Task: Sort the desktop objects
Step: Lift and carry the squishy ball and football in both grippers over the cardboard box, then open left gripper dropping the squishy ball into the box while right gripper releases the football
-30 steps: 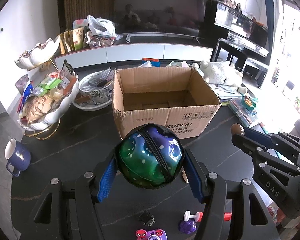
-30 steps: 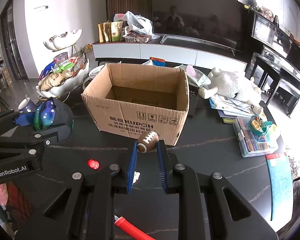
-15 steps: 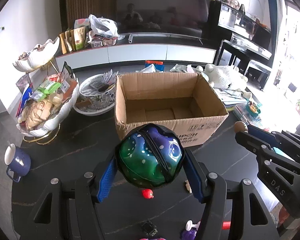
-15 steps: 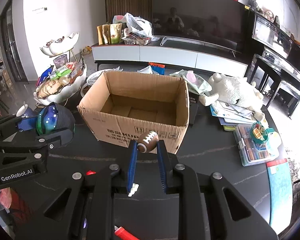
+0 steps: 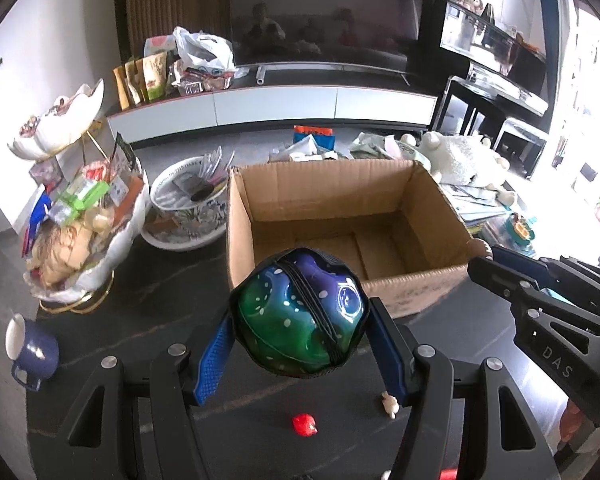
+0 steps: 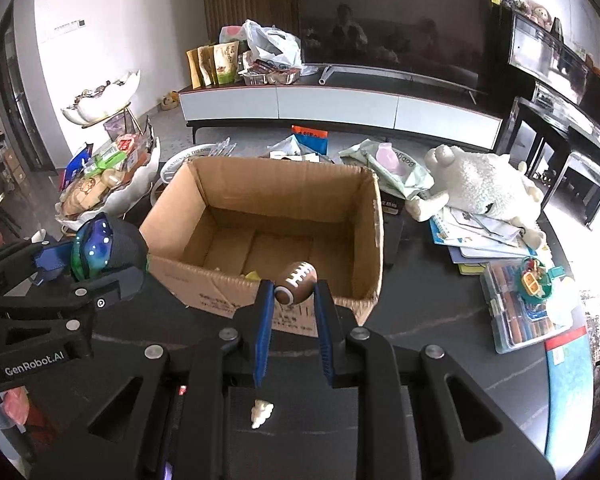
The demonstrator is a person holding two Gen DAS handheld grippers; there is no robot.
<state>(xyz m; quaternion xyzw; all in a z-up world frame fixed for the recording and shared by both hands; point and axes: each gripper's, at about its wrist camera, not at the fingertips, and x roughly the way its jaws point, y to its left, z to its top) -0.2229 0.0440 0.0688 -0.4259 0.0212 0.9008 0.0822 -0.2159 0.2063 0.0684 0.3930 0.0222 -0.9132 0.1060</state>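
Both grippers have advanced toward the cardboard box [image 6: 268,216]: left gripper [image 5: 300,344] clamps the green-purple pouch [image 5: 300,312], right gripper [image 6: 294,292] pinches the toy football [image 6: 295,282] at its near rim, hiding the printing.

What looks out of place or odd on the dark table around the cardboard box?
A small white figure and a small red toy lie loose on the dark table, in front of the cardboard box. Beside the box, a plush sheep sprawls over a pile of papers. Nothing looks spilled or broken.
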